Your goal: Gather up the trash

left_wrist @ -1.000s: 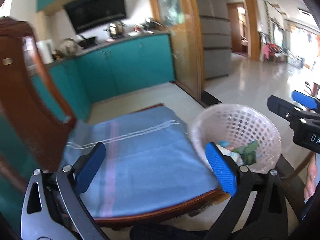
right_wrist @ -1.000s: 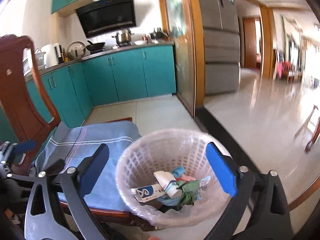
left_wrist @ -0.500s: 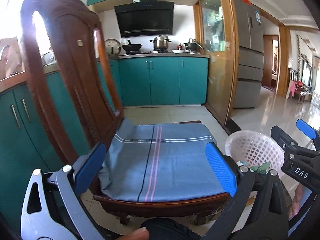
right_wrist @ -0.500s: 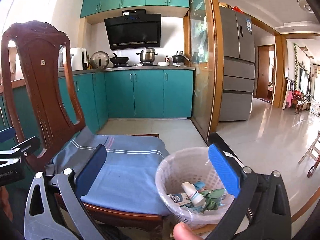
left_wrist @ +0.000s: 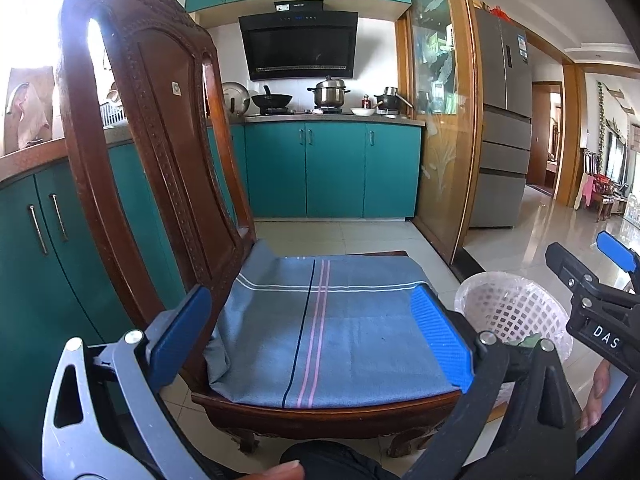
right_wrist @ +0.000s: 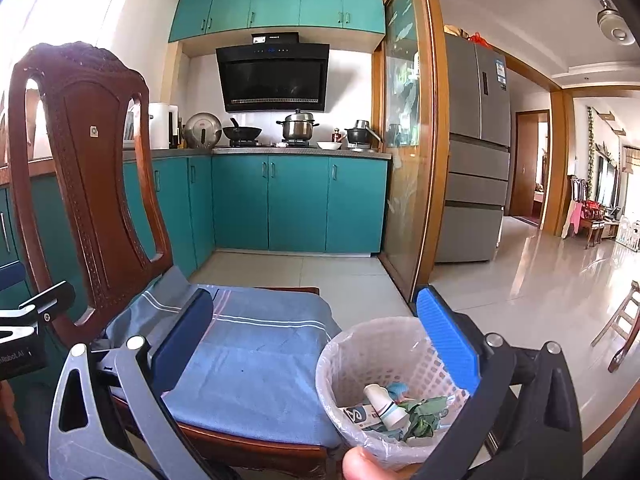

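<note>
Teal kitchen cabinets (left_wrist: 332, 172) frame the cushioned chair (left_wrist: 328, 332) as you hold left gripper (left_wrist: 316, 336) and right gripper (right_wrist: 320, 348) spread and empty, trash (right_wrist: 396, 408) lying in the basket (right_wrist: 344, 356) beside its seat, apparently finished.

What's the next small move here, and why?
Probably pan both grippers off the chair to look for more trash. The left gripper and right gripper are open and empty, the blue seat cloth shows no litter, and the basket beside the chair already holds a tube and green scraps.
</note>
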`<state>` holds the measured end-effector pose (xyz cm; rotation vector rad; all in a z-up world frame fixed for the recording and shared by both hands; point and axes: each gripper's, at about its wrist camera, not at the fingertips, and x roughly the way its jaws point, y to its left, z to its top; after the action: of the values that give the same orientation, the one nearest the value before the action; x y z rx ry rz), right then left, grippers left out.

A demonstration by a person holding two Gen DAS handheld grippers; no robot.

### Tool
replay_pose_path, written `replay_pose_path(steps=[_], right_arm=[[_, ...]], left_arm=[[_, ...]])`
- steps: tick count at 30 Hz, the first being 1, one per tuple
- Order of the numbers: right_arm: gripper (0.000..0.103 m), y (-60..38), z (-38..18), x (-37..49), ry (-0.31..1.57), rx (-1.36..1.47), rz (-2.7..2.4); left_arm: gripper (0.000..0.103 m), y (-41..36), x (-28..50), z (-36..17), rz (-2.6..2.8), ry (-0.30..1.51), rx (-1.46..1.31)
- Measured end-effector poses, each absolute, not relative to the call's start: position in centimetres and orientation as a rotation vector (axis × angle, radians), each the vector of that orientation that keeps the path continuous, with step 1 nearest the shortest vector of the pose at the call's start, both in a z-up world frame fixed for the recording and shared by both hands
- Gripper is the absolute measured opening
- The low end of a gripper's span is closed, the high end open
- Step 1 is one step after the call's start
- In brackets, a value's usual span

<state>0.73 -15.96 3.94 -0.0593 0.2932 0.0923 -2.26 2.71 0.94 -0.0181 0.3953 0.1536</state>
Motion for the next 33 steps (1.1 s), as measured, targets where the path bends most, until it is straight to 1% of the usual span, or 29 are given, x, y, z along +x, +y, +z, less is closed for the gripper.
replay_pose_path(steps=[33], right_arm=[[0.100, -17.9, 3.3, 0.5, 0.299, -0.029, 0.054]], left_arm=[[0.100, 1.3, -2.0, 0.8, 0.132, 0.417, 0.010]])
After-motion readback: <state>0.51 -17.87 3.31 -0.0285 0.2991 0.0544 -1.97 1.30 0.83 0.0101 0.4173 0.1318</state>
